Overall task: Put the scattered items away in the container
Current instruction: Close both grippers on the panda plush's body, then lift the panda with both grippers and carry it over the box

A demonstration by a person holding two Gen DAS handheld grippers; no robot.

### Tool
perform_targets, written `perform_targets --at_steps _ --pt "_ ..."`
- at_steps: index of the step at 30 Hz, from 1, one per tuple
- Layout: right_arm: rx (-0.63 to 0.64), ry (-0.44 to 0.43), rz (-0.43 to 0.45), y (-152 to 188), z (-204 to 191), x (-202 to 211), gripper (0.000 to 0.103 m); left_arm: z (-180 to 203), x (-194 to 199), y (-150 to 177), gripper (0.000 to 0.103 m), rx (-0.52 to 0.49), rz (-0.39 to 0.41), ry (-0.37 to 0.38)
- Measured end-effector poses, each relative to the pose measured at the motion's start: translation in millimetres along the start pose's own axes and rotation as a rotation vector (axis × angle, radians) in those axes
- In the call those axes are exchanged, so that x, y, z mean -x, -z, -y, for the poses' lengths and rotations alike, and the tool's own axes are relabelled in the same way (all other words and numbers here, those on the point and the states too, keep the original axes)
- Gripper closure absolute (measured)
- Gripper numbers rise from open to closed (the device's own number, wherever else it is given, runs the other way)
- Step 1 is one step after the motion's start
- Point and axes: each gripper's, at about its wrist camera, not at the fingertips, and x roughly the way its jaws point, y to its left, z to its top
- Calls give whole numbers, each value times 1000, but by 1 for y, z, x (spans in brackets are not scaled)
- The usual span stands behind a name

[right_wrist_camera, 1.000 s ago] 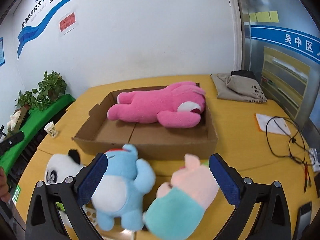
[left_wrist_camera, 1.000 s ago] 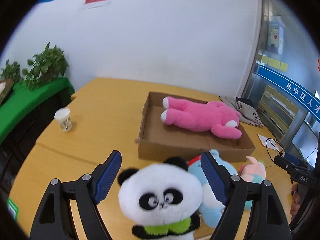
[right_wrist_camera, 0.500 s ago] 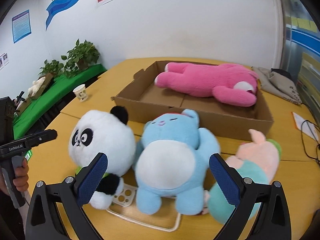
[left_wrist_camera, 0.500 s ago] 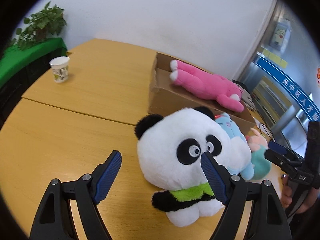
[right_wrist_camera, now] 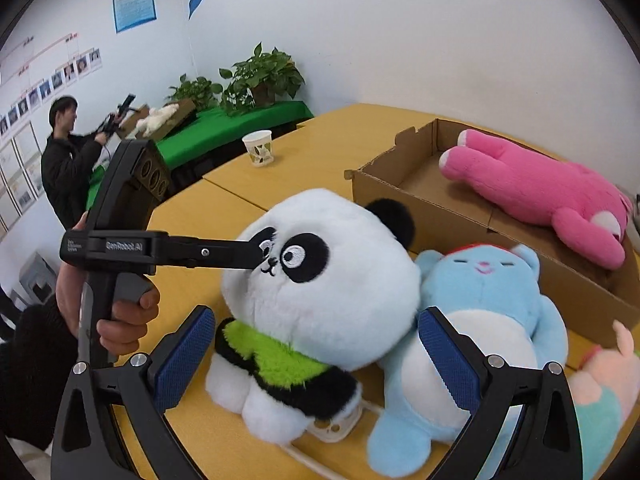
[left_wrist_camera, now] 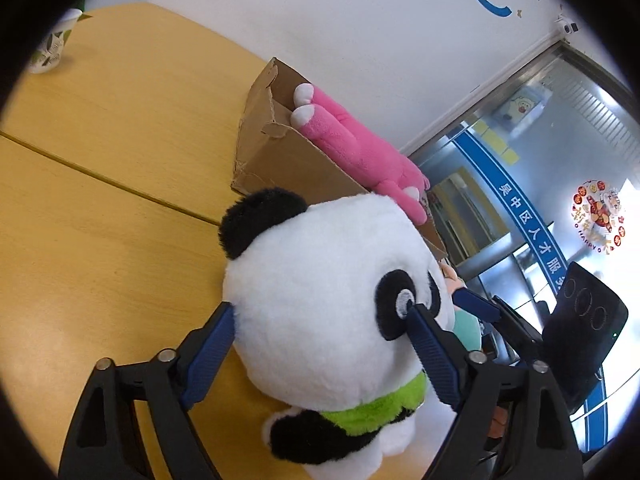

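Note:
A white and black panda plush point(left_wrist_camera: 320, 292) with a green scarf sits on the wooden table point(left_wrist_camera: 100, 184). My left gripper point(left_wrist_camera: 320, 344) is open, its blue pads on either side of the panda's head, touching the fur. From the right wrist view the panda point(right_wrist_camera: 320, 280) sits between my open right gripper's point(right_wrist_camera: 316, 356) pads, with the left gripper's finger at its face. A blue plush point(right_wrist_camera: 472, 320) leans beside it. A pink and teal plush point(right_wrist_camera: 600, 384) lies at the right. The cardboard box point(right_wrist_camera: 420, 204) behind holds a pink plush point(right_wrist_camera: 532, 188).
A paper cup point(right_wrist_camera: 259, 148) stands on the table's far side. A clear plastic tray point(right_wrist_camera: 340, 424) lies under the plushes. Potted plants point(right_wrist_camera: 260, 76) sit on a green-covered bench. Another person point(right_wrist_camera: 68, 160) stands by the far wall.
My left gripper has moved in around the panda's head and tilted. My right gripper has swung left and closer, so the panda sits between its pads instead of the blue plush.

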Motion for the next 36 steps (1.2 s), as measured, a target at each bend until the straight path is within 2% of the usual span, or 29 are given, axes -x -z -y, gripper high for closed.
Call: perform_targets --at_steps 2,4,6,9,17,19,23,28,32,36 --pt "-3 64 0 -4 1 -14 0 -5 -7 -2 13 16 -20 42" --pt "-19 41 -36 -5 5 -31 0 -4 -15 -3 5 7 -50 50" --pt "-18 23 -87 -2 6 -51 0 0 -25 -2 5 -25 -86 29" --pt "-15 9 -87 3 6 -61 0 3 -27 -2 5 -35 -88 14" --pt "16 15 -75 5 3 -66 2 9 -17 -1 23 -56 -71 5" --pt "16 13 -60 6 4 -62 7 12 -14 -1 27 -51 -66 4" --pt "-16 3 -33 6 6 -51 17 33 -4 -2 29 -100 -46 -33" --pt "-53 -21 43 -2 9 -19 21 68 19 -18 30 -155 3 -22" --pt "-28 0 139 -20 6 20 23 111 34 -38 30 -254 46 -14" --pt "-24 34 214 -37 14 52 23 148 33 -62 30 -339 58 -2"
